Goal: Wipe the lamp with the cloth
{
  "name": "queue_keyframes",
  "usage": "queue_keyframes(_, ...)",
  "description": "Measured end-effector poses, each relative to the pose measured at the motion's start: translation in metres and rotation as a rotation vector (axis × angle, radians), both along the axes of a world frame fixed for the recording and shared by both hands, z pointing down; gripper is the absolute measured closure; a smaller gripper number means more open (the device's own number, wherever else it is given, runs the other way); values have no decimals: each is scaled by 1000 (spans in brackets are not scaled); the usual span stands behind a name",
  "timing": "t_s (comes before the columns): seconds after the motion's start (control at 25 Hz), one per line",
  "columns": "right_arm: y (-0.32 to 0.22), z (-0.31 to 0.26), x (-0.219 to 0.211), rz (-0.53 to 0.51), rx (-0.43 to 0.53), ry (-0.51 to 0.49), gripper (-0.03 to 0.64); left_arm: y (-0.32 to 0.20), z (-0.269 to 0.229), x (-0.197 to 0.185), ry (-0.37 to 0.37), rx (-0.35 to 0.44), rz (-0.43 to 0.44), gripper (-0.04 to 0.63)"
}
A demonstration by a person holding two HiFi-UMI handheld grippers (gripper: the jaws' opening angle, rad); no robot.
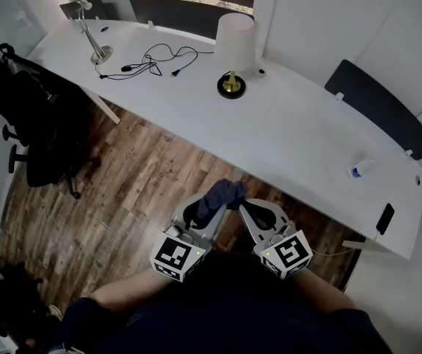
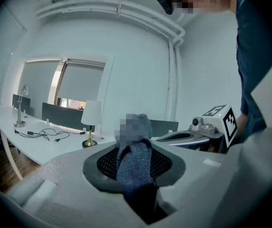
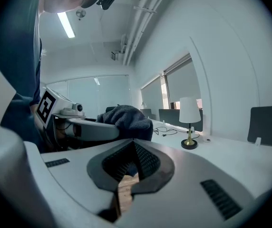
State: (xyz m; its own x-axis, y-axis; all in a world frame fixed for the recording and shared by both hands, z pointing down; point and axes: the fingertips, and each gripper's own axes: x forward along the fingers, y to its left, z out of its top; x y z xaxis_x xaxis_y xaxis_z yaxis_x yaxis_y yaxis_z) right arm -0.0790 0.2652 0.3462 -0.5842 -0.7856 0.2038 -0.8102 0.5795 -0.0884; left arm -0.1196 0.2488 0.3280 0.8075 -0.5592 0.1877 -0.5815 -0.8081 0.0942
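L gripper is clenched on the cloth, held well short of the desk. Lamp is stood upright there, untouched. R gripper is closed, empty. Cloth should be carried fwd and pressed lightly, so lamp isn't tipped.
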Motion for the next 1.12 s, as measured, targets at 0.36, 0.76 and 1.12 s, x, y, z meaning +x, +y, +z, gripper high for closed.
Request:
queue_keyframes(0.36, -6, -1, 0, 17, 16, 0, 609, -7, -1, -6, 0, 22, 6, 478)
queue_keyframes(0.76, -59, -8, 23, -12, 41, -4, 607, -53, -3, 11, -7, 34, -40, 477)
queue_keyframes(1.12, -136, 1, 62, -74, 8, -9, 609, -129, 5, 49, -15, -4, -113, 477)
